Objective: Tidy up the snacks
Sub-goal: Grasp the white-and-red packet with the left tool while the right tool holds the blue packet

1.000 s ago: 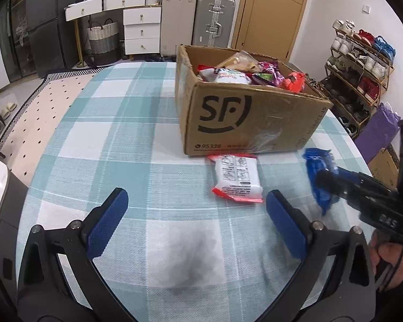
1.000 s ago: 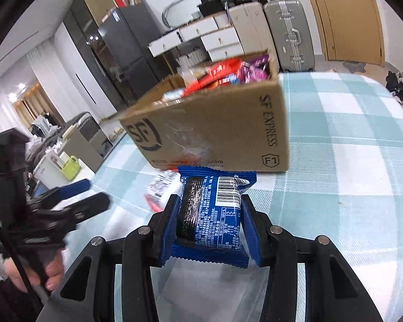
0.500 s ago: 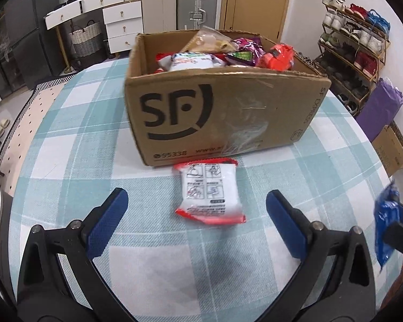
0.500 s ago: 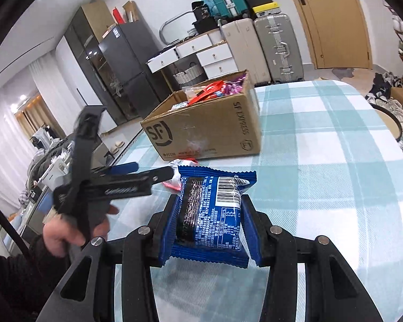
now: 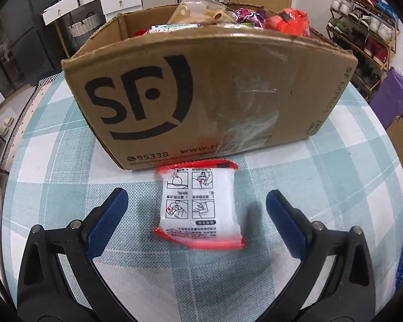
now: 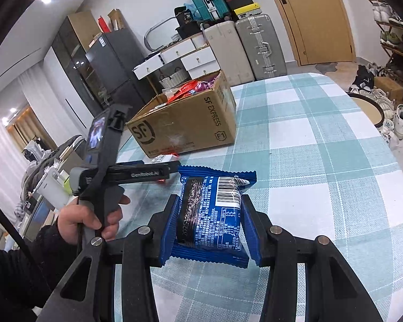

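Our left tool (image 5: pixel 194 214) gapes wide around the white snack packet (image 5: pixel 198 206) before the cardboard box (image 5: pixel 209 91), while our right tool (image 6: pixel 209 214) pinches the blue snack packet (image 6: pixel 211 212).

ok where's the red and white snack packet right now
In the left wrist view, the red and white packet lies flat on the table between the open left gripper fingers, just before the cardboard box.

A home: shoe rack (image 5: pixel 362 24), suitcases (image 6: pixel 258 45), fridge (image 6: pixel 112 64) around a checked-cloth table (image 6: pixel 322 145).
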### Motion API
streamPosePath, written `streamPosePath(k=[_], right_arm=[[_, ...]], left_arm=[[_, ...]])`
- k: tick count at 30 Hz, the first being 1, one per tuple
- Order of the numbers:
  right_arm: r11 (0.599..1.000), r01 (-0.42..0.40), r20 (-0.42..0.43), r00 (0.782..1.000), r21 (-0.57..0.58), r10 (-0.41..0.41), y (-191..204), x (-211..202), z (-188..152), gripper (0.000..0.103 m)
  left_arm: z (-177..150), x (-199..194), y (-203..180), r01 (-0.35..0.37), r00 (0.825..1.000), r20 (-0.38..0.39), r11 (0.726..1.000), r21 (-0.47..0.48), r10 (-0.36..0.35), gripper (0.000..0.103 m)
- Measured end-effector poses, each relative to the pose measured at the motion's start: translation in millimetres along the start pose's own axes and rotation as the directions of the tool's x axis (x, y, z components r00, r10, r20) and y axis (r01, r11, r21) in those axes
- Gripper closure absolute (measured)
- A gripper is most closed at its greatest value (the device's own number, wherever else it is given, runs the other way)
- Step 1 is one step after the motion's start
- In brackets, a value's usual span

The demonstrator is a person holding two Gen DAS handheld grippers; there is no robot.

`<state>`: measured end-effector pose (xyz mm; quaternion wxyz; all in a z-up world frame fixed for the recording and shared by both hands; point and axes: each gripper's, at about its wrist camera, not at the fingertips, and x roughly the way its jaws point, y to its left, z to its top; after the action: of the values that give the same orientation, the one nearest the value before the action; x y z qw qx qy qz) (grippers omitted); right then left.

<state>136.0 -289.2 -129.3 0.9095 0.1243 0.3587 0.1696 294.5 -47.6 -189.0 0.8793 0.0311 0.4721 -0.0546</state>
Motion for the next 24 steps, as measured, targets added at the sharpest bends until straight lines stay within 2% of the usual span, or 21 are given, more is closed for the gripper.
streamPosePath(k=[3,5,11,12,14,15,16,24], right_arm=[[1.0,-0.007,0.002,1.0,-0.006,0.007,2,-1,1,0.058],[1.0,-0.013,0.002,1.0,-0.006,0.013,3,0,1,0.058],[1.0,-0.017,0.001,1.0,-0.007,0.017,4,-2,1,0.058],[1.0,-0.017,0.001,1.0,-0.007,0.017,5,-2,1,0.058],[1.0,-0.021,-0.003,1.0,-0.006,0.021,6,-2,0,0.058],[1.0,-0.023,-0.007,1.0,-0.004,0.023,6,-1,0,0.058],[1.0,-0.023,-0.011,1.0,-0.003,0.023,7,-1,-1,0.058],[1.0,-0.025,-0.003,1.0,-0.013,0.025,14,-5,-1,0.058]], left_arm=[[3,7,-3,-0.009,1.0,-0.008,1.0,0.005,0.009,0.003],[4,12,-4,0.017,0.999,-0.028,1.0,0.003,-0.017,0.01],[10,13,-8,0.044,0.999,-0.014,0.999,0.015,-0.044,0.028],[11,12,-9,0.05,0.999,-0.008,0.999,0.018,-0.05,0.038],[12,11,-12,0.055,0.998,-0.008,0.998,0.02,-0.054,0.045],[12,11,-12,0.058,0.998,-0.007,0.998,0.022,-0.058,0.055],[13,10,-12,0.066,0.998,-0.004,0.998,0.025,-0.066,0.059],[9,3,-16,0.103,0.995,-0.019,0.994,0.043,-0.102,0.063]])
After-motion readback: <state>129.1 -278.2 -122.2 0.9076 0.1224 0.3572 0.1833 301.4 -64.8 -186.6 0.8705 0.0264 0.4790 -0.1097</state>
